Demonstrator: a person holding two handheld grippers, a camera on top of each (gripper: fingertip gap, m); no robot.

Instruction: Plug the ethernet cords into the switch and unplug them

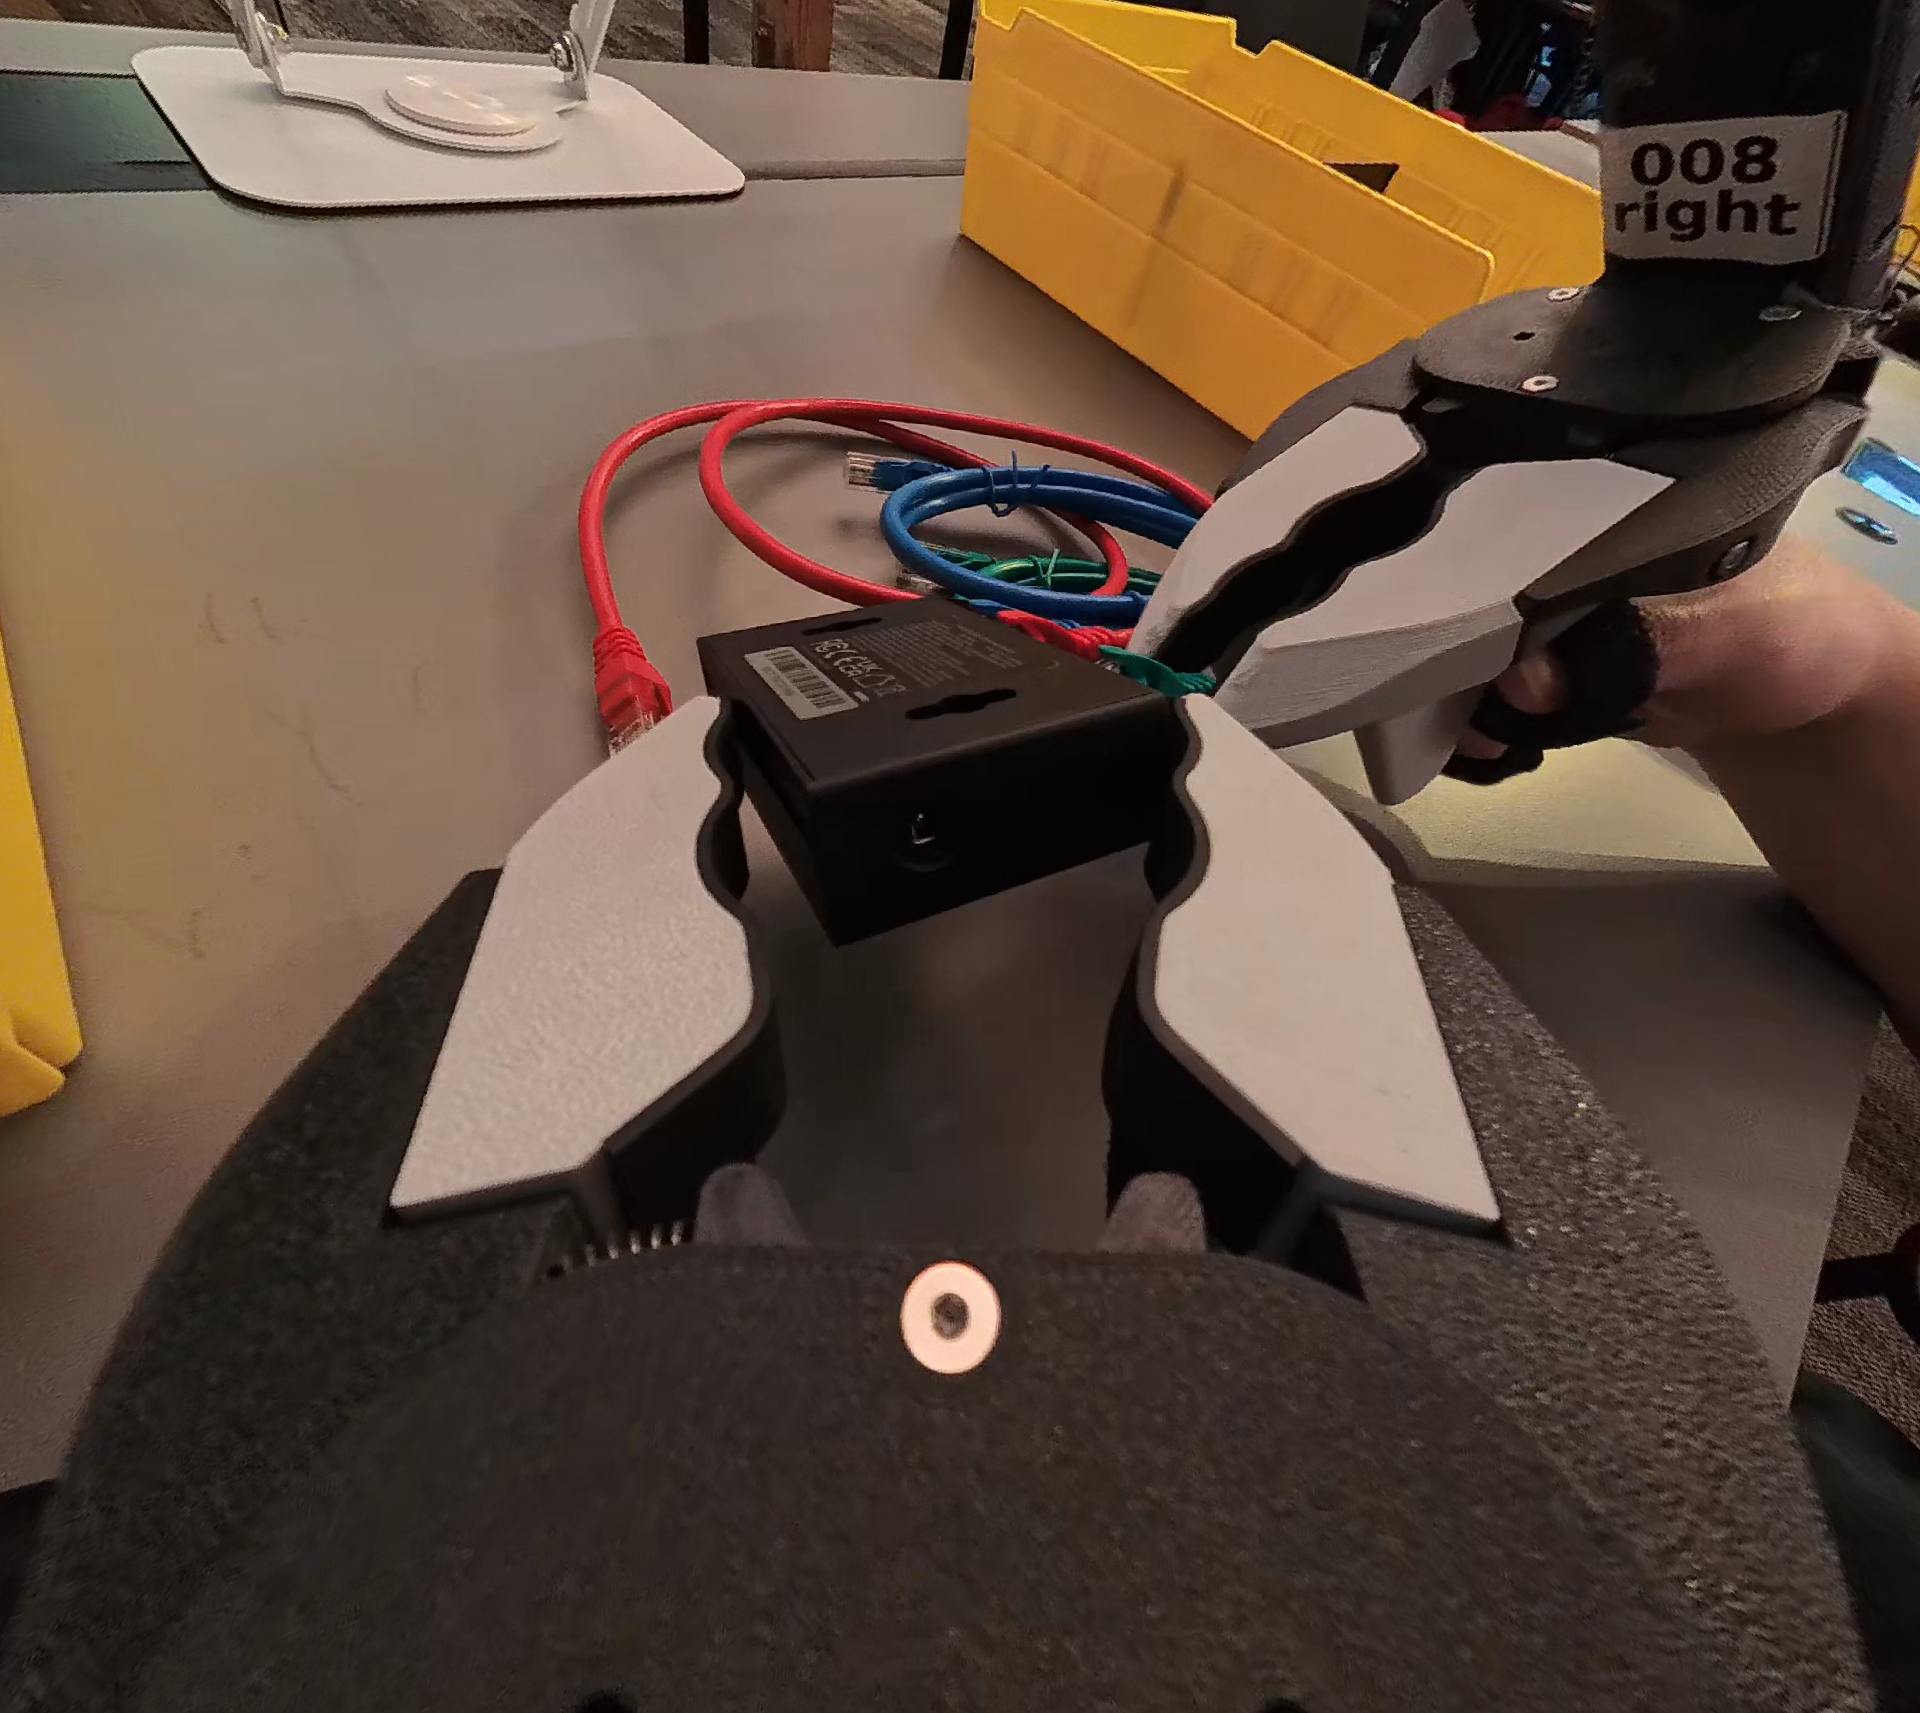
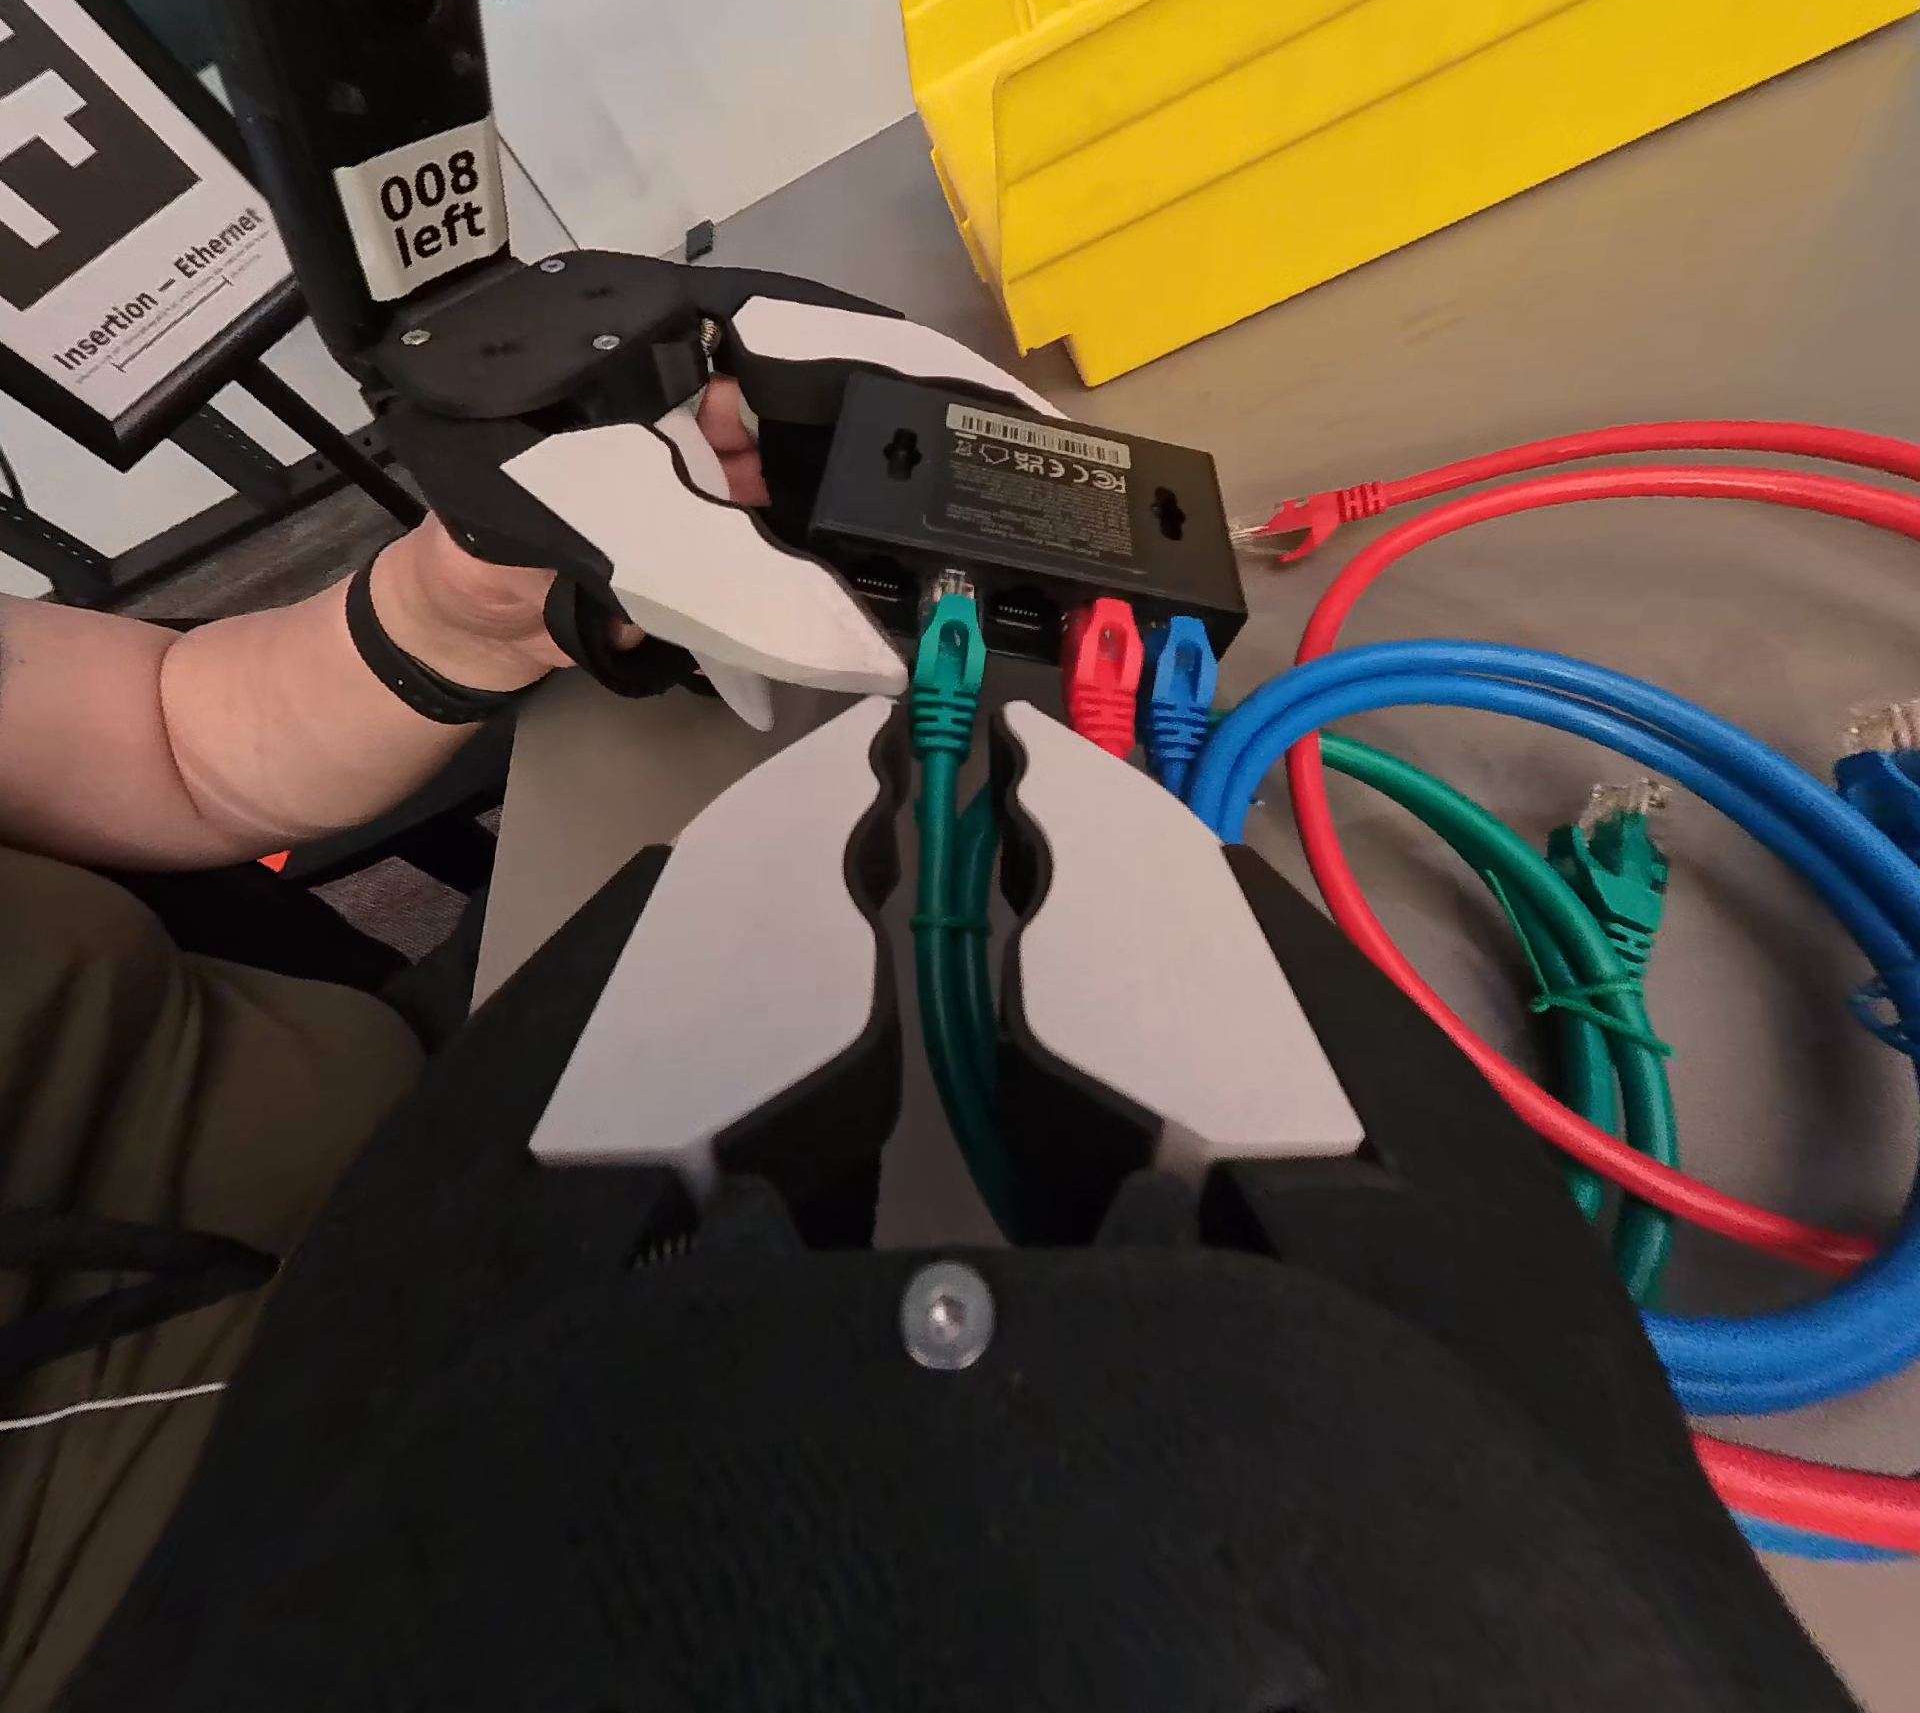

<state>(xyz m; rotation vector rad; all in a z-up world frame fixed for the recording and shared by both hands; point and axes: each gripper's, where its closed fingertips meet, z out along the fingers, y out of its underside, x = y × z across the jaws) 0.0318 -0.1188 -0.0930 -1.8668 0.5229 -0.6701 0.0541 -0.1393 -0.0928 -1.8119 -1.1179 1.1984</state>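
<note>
The black switch [image 1: 935, 749] lies label side up on the grey table, and my left gripper [image 1: 951, 718] is shut on its two sides. In the right wrist view the switch [image 2: 1039, 479] has a red plug [image 2: 1101, 655] and a blue plug [image 2: 1179, 655] seated in its ports. My right gripper [image 2: 948, 713] is shut on the green cord [image 2: 945, 832] just behind its plug [image 2: 945, 635]. The plug's clear tip sits at the mouth of a port, not fully in. The right gripper [image 1: 1195, 666] also shows in the left wrist view, at the switch's far side.
Coiled red [image 1: 665, 479], blue [image 1: 1039, 500] and green cords lie behind the switch, with free plugs on the table [image 2: 1309, 520] [image 2: 1616, 842]. A yellow bin [image 1: 1195, 240] stands at the back right, a white stand [image 1: 436, 125] at the back left. A sign stand [image 2: 104, 209] is beside the left hand.
</note>
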